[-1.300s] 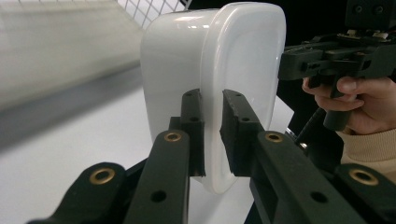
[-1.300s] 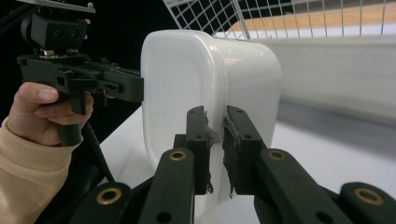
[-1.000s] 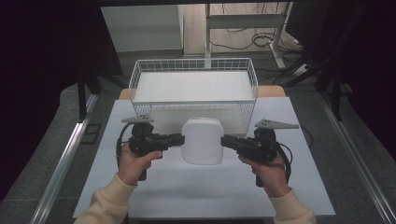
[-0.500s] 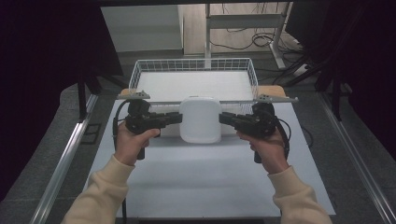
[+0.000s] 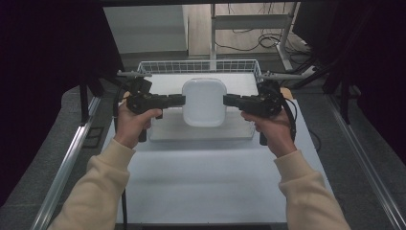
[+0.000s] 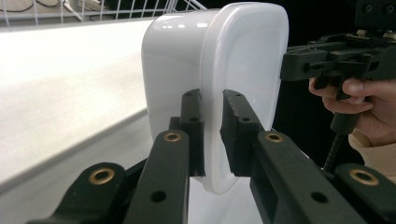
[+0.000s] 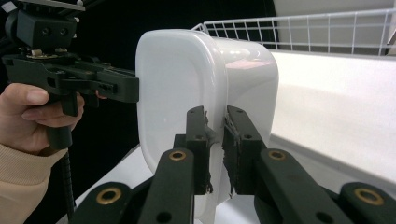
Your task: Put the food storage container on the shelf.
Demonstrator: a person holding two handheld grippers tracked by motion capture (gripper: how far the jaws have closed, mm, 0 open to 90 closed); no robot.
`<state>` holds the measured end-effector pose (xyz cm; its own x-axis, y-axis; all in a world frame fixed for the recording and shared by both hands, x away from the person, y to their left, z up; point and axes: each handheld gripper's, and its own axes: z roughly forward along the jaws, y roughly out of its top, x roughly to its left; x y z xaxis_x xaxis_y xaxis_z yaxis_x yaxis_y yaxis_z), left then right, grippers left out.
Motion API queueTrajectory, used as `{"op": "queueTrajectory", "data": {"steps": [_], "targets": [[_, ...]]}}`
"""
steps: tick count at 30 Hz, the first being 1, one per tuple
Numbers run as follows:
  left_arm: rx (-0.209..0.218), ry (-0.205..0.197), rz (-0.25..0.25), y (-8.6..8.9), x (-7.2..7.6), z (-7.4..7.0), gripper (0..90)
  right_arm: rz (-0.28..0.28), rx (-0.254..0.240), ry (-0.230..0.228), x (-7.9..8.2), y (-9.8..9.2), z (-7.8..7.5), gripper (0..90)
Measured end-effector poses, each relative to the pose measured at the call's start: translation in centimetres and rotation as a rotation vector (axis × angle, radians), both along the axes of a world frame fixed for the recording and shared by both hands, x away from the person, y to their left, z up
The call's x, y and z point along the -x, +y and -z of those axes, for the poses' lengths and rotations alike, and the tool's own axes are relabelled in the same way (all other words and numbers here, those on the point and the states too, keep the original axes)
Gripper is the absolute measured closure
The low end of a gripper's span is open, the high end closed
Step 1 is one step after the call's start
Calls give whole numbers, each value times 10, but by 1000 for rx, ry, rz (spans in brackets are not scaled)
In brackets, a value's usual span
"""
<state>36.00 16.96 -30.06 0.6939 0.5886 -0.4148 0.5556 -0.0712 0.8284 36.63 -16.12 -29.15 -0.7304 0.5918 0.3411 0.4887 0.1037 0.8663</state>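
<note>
A white plastic tub with rounded corners hangs in the air above the near part of the wire basket. My left gripper is shut on the tub's left rim, and my right gripper is shut on its right rim. In the left gripper view the black pads pinch the tub's rim, with the other gripper beyond it. The right gripper view shows its worn pads clamped on the tub's lip, and the left gripper beyond.
The white wire basket has a pale flat liner inside. It stands at the far end of the white table. Metal rails run along both sides of the table. Cables lie on the floor beyond.
Both grippers have lifted the tub off the table and carried it away from the person, over the basket's near wall.
</note>
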Motion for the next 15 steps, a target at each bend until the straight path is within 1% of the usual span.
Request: {"op": "queueTrajectory", "data": {"steps": [4,6,8,9,12,15], "targets": [[4,5,-4,1,-12,-7,800,-2,-3,3,-12,1,-8,805],[7,7,-9,2,-18,-9,800,0,2,3,-18,2,-13,805],[7,11,-8,2,-23,-11,800,4,8,17,-26,4,-17,804],[11,17,-6,3,-27,-12,800,4,8,17,-26,4,-17,804],[14,31,0,4,-37,-15,800,5,7,31,-36,5,-21,804],[12,38,-4,5,-47,-18,799,12,5,38,-46,6,-23,804]]}}
